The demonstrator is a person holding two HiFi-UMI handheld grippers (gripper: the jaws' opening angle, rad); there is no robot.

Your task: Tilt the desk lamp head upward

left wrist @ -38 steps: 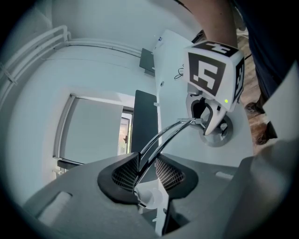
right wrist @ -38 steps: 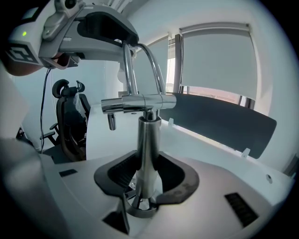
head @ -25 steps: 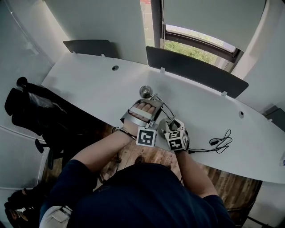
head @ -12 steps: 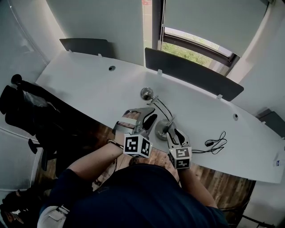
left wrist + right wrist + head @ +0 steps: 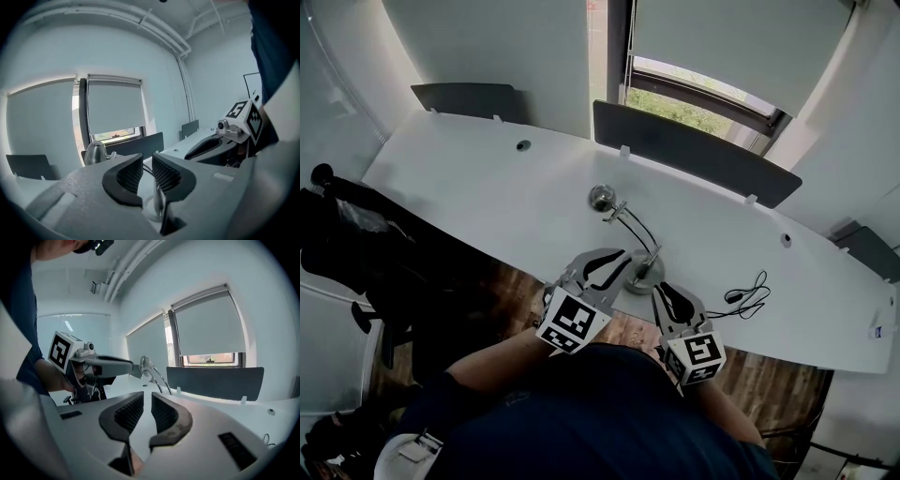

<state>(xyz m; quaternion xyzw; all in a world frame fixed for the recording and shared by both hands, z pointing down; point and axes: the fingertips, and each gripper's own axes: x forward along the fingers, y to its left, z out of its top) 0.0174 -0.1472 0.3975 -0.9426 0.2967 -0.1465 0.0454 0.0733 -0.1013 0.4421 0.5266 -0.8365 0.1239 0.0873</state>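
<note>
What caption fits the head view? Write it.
Chrome desk lamp on white desk; left claw and right claw, empty, just closing, beside it.

Soft window [image 5: 694, 98] daylight, fisheye-warped edges, dark vignetted corners

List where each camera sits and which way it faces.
Head view: on the person's head, looking steeply down at the desk, lamp, both forearms, left gripper and right gripper.
Left gripper view: on the left gripper, looking along its jaws toward the window; right gripper at right.
Right gripper view: on the right gripper, facing the window; left gripper at left.
Shared: all show the lamp. Both grippers' jaws have just been closing, on nothing.
</note>
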